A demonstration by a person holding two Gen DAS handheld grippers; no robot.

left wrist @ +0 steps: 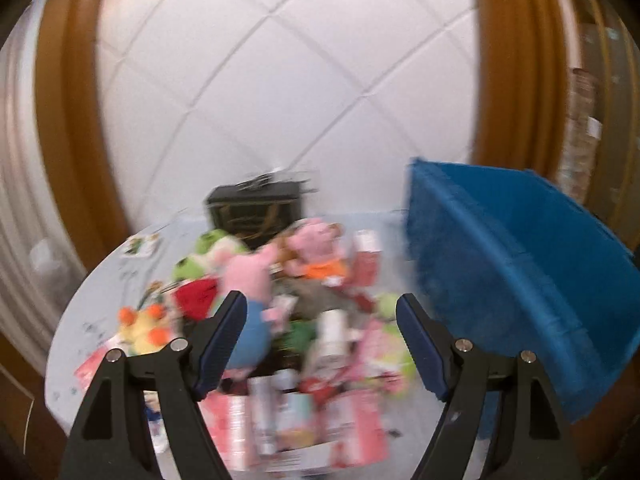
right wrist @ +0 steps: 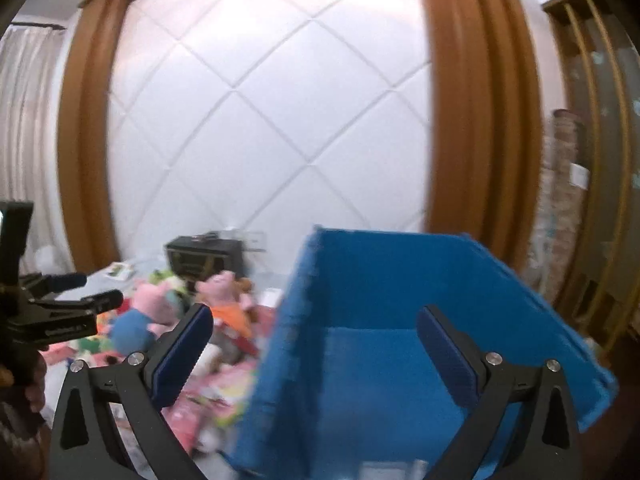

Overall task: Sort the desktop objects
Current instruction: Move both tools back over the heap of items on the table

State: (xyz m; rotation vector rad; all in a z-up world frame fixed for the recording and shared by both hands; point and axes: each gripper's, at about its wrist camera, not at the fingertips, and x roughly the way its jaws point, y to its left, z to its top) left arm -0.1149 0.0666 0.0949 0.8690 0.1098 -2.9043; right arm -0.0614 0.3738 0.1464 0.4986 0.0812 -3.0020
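A heap of plush toys and packets lies on a pale round table [left wrist: 100, 280]. It holds a pink pig in blue [left wrist: 248, 280], a pink pig in orange [left wrist: 316, 248], green plush [left wrist: 212, 244], a yellow plush [left wrist: 144, 328] and pink packets [left wrist: 352, 420]. My left gripper [left wrist: 320, 340] is open and empty above the heap. My right gripper [right wrist: 316, 354] is open and empty over the blue bin [right wrist: 400, 320]. The left gripper also shows at the left of the right wrist view [right wrist: 92, 292]. Both views are blurred.
The blue bin [left wrist: 520, 280] stands at the right of the heap. A black box [left wrist: 256, 208] stands at the back of the table by the white padded wall. Brown wooden posts frame the wall. A shelf unit [right wrist: 592, 160] is at the far right.
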